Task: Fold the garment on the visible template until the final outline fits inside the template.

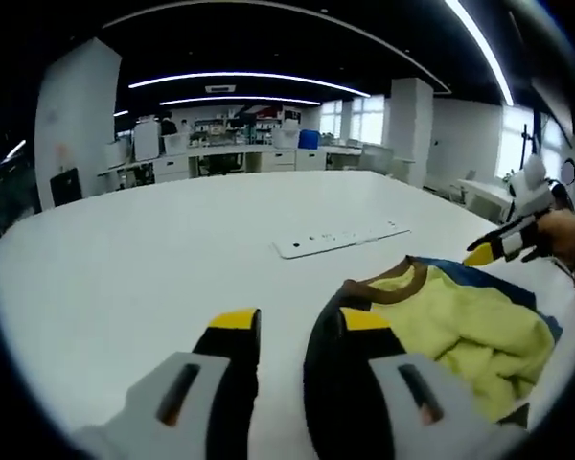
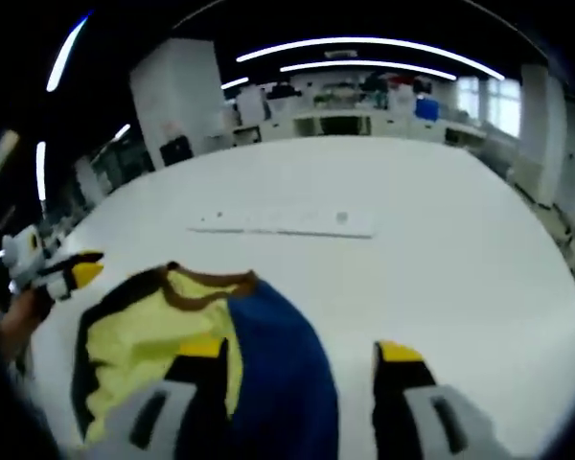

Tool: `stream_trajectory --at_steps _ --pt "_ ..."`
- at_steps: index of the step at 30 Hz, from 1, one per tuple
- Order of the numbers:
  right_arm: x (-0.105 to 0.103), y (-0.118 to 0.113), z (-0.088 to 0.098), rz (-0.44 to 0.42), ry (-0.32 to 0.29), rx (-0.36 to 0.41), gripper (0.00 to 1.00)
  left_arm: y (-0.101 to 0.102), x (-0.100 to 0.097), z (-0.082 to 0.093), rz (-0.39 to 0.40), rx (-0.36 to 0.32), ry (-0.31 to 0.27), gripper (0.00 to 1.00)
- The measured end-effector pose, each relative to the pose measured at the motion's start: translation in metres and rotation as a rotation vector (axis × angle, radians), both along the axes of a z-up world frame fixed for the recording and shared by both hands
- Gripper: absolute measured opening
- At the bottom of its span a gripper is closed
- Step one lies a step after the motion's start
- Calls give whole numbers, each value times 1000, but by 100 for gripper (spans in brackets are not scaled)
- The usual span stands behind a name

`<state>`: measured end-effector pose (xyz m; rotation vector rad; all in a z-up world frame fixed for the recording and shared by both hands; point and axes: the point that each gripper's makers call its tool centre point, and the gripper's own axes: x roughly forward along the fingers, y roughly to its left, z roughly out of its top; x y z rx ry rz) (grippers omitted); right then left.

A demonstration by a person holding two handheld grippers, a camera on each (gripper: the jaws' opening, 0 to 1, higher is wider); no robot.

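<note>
A crumpled garment (image 1: 450,331), yellow with blue and black panels and a brown collar, lies bunched on the white table (image 1: 172,249). My left gripper (image 1: 299,324) stands open at the garment's left edge; its right jaw sits by the black cloth and bare table shows between the jaws. In the right gripper view the garment (image 2: 144,335) lies low and left, with the blue panel (image 2: 278,369) reaching between the jaws. My right gripper (image 2: 299,350) is open over it, its left jaw above the cloth. The right gripper (image 1: 498,251), held by a hand, also appears beyond the garment.
A flat white strip (image 1: 340,238) with small marks lies on the table beyond the garment, also seen as the strip (image 2: 287,222). The left gripper (image 2: 72,273) enters the right gripper view from the left. Desks and shelves (image 1: 240,144) stand far behind the table.
</note>
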<state>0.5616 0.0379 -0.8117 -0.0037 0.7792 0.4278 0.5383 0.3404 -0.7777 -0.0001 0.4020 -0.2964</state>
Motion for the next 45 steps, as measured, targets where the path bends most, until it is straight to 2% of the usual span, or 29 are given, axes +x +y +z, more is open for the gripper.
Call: stream_trajectory --at_steps 6,9,15,19,23,25,26,33,37,40,45 --pt "-19 3 13 59 -10 -4 76 4 -28 12 19 -6 -4 46" --pt "-34 2 19 97 -17 -30 82 -1 -47 17 -19 14 2 49" --pt "-58 -3 29 143 -21 -36 89 -11 -81 25 -76 24 11 56" --pt "-78 -4 35 165 -16 -19 94 -11 -95 31 -93 15 11 59" --pt "-101 -7 38 188 -13 -29 95 -15 -114 35 -134 36 12 60" --pt "-105 -9 35 195 -8 -34 95 -20 -126 37 -144 38 12 62" --pt "-116 -12 34 199 -5 -43 94 -23 -131 37 -150 33 17 62" --pt "-163 -21 26 213 35 -40 93 -50 -172 31 -220 17 46 61" --pt "-184 -25 21 216 63 -16 91 -62 -188 24 -247 1 71 59" --pt "-195 -28 19 193 75 19 89 -76 -199 25 -257 -31 57 55" --pt "-207 -37 11 177 95 21 87 -92 -212 18 -285 -2 59 52"
